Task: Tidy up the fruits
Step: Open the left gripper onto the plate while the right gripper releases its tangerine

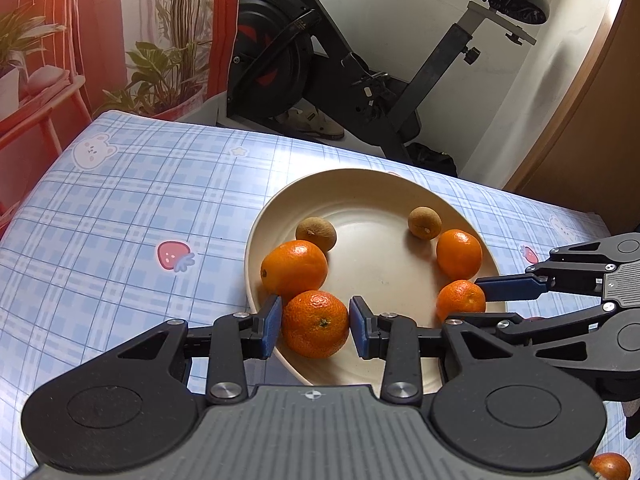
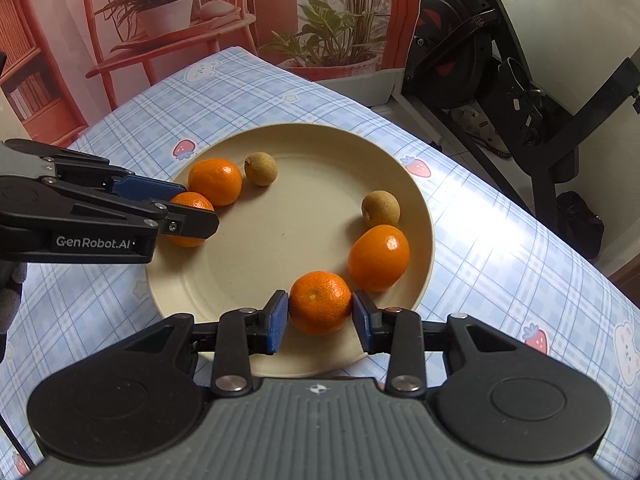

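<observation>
A beige plate point(image 1: 372, 192) point(image 2: 304, 144) on the checked tablecloth holds several oranges and two small brown fruits point(image 1: 316, 233) point(image 1: 425, 222). My left gripper point(image 1: 315, 326) is shut on an orange point(image 1: 316, 324) at the plate's near-left rim; another orange point(image 1: 294, 268) lies just behind it. My right gripper point(image 2: 320, 318) is shut on an orange point(image 2: 320, 302) at the plate's edge. In the left wrist view the right gripper point(image 1: 492, 300) comes in from the right around that orange point(image 1: 460, 300). In the right wrist view the left gripper point(image 2: 196, 208) holds its orange point(image 2: 188, 220).
An exercise bike point(image 1: 360, 60) stands behind the table's far edge. A printed backdrop with plants and red shelves point(image 2: 160, 20) hangs on the left. Another reddish fruit point(image 1: 610, 466) lies on the cloth at the bottom right. Bare tablecloth point(image 1: 140, 220) lies left of the plate.
</observation>
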The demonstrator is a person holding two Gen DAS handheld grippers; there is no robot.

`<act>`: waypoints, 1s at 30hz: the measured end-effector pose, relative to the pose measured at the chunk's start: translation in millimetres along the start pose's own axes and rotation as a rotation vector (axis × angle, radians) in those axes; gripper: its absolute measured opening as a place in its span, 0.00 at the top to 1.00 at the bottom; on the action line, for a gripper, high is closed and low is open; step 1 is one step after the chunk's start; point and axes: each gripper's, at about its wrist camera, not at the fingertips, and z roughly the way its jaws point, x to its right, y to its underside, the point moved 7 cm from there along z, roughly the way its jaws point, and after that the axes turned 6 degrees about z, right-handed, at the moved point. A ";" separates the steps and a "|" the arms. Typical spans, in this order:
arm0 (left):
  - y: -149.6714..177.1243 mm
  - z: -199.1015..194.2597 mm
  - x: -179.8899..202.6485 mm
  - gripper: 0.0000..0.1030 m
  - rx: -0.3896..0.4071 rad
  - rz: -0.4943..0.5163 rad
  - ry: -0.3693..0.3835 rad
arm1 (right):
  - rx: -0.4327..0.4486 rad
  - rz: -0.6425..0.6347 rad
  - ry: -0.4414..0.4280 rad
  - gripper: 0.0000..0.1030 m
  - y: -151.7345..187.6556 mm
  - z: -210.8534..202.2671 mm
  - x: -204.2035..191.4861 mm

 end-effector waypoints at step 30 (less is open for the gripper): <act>-9.5 -56.7 24.2 0.46 0.163 0.045 -0.063 | 0.239 0.142 -0.043 0.48 23.2 -90.6 25.8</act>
